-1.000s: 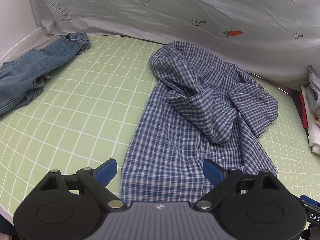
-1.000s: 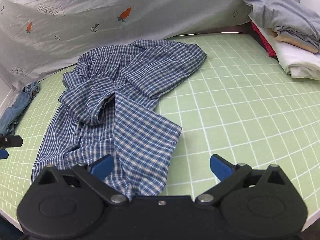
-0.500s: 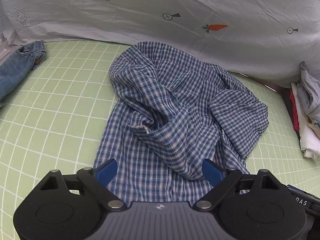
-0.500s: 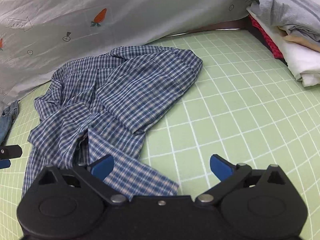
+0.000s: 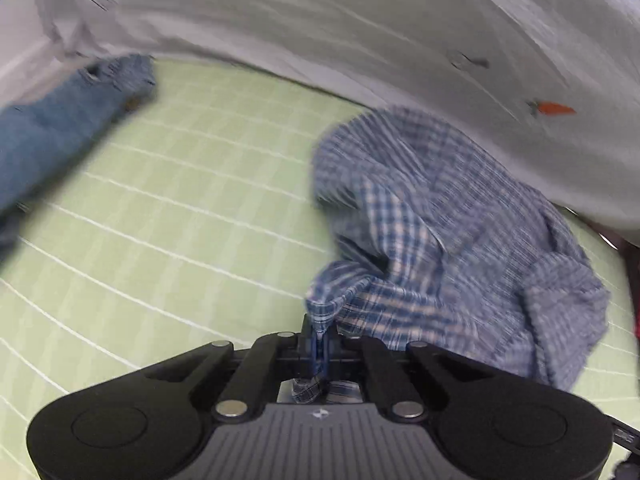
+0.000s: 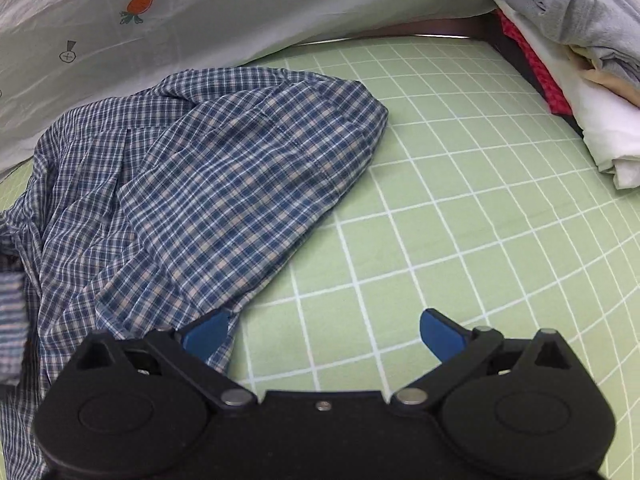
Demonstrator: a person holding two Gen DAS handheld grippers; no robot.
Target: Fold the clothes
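Checked shirt [image 5: 460, 216] pinched in left claw [image 5: 319, 344], beside right claw [image 6: 324, 336].

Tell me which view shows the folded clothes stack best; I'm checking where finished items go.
The right wrist view: the folded clothes stack sits sharp at the green mat's far right corner. The left wrist view shows only a blurred red sliver.

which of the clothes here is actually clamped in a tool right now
The blue plaid shirt: the left tool is shut on it. The jeans and folded pile lie untouched.

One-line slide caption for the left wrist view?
Left tongs shut on a bunched edge of the plaid shirt over the green grid mat.
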